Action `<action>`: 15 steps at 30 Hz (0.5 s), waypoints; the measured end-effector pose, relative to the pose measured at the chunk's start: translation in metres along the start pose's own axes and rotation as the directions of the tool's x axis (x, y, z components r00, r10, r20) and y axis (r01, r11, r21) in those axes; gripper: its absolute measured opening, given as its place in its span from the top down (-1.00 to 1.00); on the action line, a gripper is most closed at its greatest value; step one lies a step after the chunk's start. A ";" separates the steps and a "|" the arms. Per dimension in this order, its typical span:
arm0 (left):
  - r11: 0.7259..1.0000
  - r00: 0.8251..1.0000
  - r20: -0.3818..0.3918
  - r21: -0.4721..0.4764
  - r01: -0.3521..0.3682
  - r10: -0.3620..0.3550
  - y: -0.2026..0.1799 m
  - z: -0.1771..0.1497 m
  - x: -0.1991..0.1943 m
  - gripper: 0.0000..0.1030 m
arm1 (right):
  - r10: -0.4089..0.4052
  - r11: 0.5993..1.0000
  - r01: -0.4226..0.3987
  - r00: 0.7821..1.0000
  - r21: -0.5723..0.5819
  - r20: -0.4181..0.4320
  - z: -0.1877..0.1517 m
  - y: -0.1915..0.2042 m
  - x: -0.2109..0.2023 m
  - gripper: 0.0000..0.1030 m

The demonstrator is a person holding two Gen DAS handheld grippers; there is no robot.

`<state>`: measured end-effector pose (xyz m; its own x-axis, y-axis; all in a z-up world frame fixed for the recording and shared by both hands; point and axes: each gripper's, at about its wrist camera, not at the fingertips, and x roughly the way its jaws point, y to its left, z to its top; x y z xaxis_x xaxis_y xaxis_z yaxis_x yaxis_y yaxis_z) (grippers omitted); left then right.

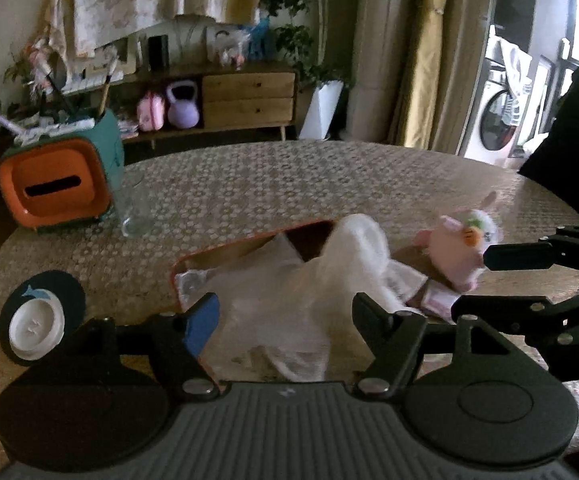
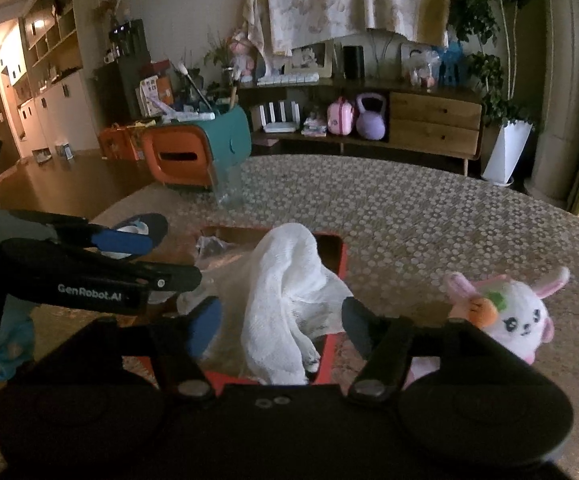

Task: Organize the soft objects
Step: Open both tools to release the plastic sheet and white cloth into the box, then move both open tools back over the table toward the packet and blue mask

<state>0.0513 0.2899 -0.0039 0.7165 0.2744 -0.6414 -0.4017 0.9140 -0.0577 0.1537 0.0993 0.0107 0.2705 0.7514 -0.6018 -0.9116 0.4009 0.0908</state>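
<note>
A white gauzy cloth (image 1: pixel 353 248) (image 2: pixel 285 272) lies draped over an orange-rimmed box (image 1: pixel 249 238) (image 2: pixel 343 256) on the patterned table, with crinkled clear plastic (image 1: pixel 257 284) under it. My left gripper (image 1: pixel 285 312) (image 2: pixel 169 258) is open just above the cloth, and its pads are not touching the fabric. My right gripper (image 2: pixel 279 312) (image 1: pixel 477 282) is open too. The cloth hangs in the gap between its fingers without being pinched. A pink-and-white plush bunny (image 1: pixel 461 244) (image 2: pixel 517 316) lies on the table to the right of the box.
An orange-and-teal organizer (image 1: pixel 55 184) and a clear glass (image 1: pixel 135 208) stand at the back left of the table. A dark coaster with a white lid (image 1: pixel 37 320) lies near the left. A dark sleeve (image 1: pixel 577 140) is at the right edge, and a blue-gloved hand (image 2: pixel 9 340) at the left.
</note>
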 end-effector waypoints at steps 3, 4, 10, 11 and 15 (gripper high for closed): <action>1.000 1.000 0.014 0.012 0.025 -0.025 -0.014 0.001 -0.010 -0.42 | 0.001 1.000 -0.001 1.000 0.007 0.012 -0.003 -0.002 -0.016 -0.39; 0.999 0.999 0.018 0.019 0.030 -0.030 -0.019 0.002 -0.013 -0.42 | 0.001 1.000 -0.001 1.000 0.010 0.018 -0.004 -0.003 -0.022 -0.43; 0.996 0.996 0.045 0.053 0.077 -0.079 -0.054 0.004 -0.030 -0.60 | -0.023 1.000 0.022 0.998 0.021 0.050 -0.013 -0.012 -0.059 -0.55; 0.995 0.995 0.052 0.056 0.083 -0.086 -0.060 0.004 -0.032 -0.62 | -0.030 0.999 0.029 0.998 0.024 0.060 -0.015 -0.015 -0.066 -0.56; 0.993 0.992 0.060 0.059 0.106 -0.110 -0.082 0.005 -0.038 -0.64 | -0.048 0.998 0.044 0.995 0.044 0.091 -0.023 -0.030 -0.095 -0.64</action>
<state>0.0599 0.2056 0.0288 0.7891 0.1900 -0.5841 -0.2893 0.9538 -0.0805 0.1479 0.0041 0.0464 0.3412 0.7757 -0.5309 -0.8843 0.4564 0.0986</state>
